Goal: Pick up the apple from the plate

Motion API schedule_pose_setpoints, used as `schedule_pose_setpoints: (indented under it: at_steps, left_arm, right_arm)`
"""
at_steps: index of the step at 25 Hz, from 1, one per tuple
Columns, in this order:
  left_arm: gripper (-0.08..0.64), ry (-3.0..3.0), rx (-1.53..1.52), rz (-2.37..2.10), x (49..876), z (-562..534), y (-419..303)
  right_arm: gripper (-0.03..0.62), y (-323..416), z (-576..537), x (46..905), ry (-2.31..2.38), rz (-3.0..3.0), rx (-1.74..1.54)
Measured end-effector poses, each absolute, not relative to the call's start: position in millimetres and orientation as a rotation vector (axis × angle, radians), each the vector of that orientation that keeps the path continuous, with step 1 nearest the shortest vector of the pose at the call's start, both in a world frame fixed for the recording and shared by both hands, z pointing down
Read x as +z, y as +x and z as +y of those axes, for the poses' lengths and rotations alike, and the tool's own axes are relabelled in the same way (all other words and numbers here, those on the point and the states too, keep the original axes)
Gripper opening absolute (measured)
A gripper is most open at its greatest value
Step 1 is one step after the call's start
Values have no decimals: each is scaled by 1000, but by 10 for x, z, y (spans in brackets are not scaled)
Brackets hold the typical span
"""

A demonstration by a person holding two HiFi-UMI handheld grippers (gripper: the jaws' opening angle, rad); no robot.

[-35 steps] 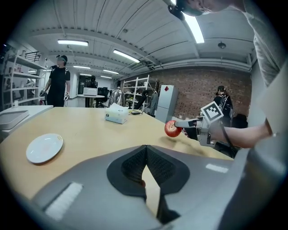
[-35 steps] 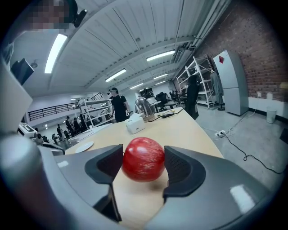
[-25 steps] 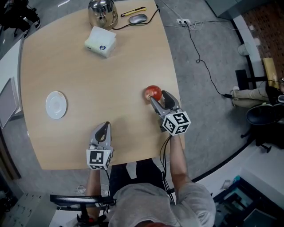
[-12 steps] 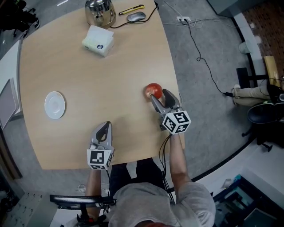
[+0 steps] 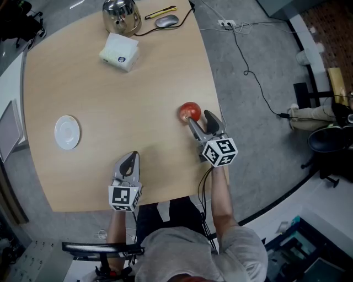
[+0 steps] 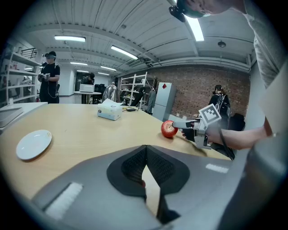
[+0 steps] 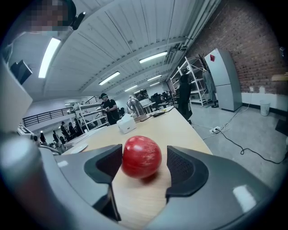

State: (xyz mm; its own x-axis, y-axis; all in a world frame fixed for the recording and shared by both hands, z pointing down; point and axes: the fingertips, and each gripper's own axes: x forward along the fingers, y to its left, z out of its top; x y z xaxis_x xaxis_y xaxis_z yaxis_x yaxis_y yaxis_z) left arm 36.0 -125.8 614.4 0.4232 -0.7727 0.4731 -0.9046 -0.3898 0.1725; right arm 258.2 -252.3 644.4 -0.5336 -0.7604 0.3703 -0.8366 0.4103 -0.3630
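Apple point(image 5: 190, 112) sits on the bare table point(image 5: 110, 93) near its R edge, well apart from the white plate point(image 5: 67, 131) over on the L side. R gripper point(image 5: 199, 119) is spread, its 2 jaws flanking the apple at their tips. In the right gripper view a gap shows btwn the apple and the pad at that view's right. The other pad is right at the apple's skin, contact unclear. Apple rests on the tabletop w/ a shadow under it. L gripper point(image 5: 128, 158) is near the table's front edge, jaws pressed together, nothing btwn them. Far end: tissue box point(image 5: 118, 51), metal kettle point(image 5: 119, 15), mouse point(image 5: 166, 21).
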Motion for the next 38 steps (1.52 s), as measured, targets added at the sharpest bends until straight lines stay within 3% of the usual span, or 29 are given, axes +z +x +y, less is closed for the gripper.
schedule_pose_setpoints:
  at_steps: [22, 38]
  left_arm:
    - [20, 2295, 443, -1423, 6069, -1270, 458]
    - [20, 2320, 420, -1439, 5867, -1164, 440]
  right_arm:
    - [305, 2694, -2511, 6354, 1449, -2511, 745]
    - [249, 2681, -2293, 6137, 1449, -2512, 671]
